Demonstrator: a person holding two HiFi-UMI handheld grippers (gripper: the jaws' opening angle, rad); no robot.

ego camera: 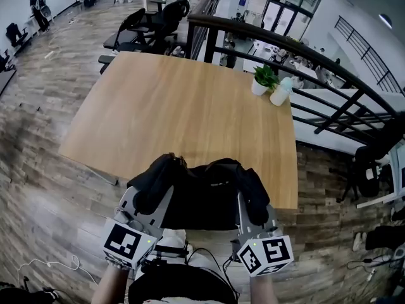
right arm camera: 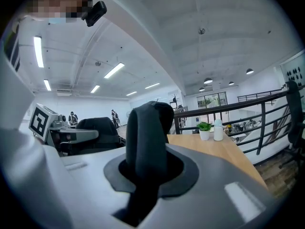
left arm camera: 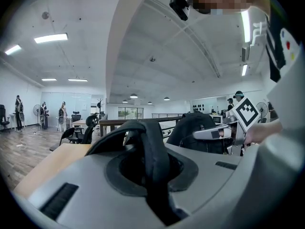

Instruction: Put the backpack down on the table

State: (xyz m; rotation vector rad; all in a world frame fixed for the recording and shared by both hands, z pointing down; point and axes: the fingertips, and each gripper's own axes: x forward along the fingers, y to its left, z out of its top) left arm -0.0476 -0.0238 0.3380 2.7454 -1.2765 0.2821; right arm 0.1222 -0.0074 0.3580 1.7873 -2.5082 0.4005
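Head view: the backpack (ego camera: pixel 209 195) masks part of the desk's (ego camera: pixel 190 106) near edge; both forearms (ego camera: pixel 109 288) are cut by the bottom edge; distant figures (ego camera: pixel 38 5) are too small to tell.

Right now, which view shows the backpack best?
Head view: the whole black backpack is held between the left tool and right tool at the near edge of the table. Each gripper view shows only a clamped strap and part of the body.

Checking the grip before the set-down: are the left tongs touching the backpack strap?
Touching. In the left gripper view, the left tongs are closed on the black backpack strap, which runs pinched between the jaws with no gap showing.
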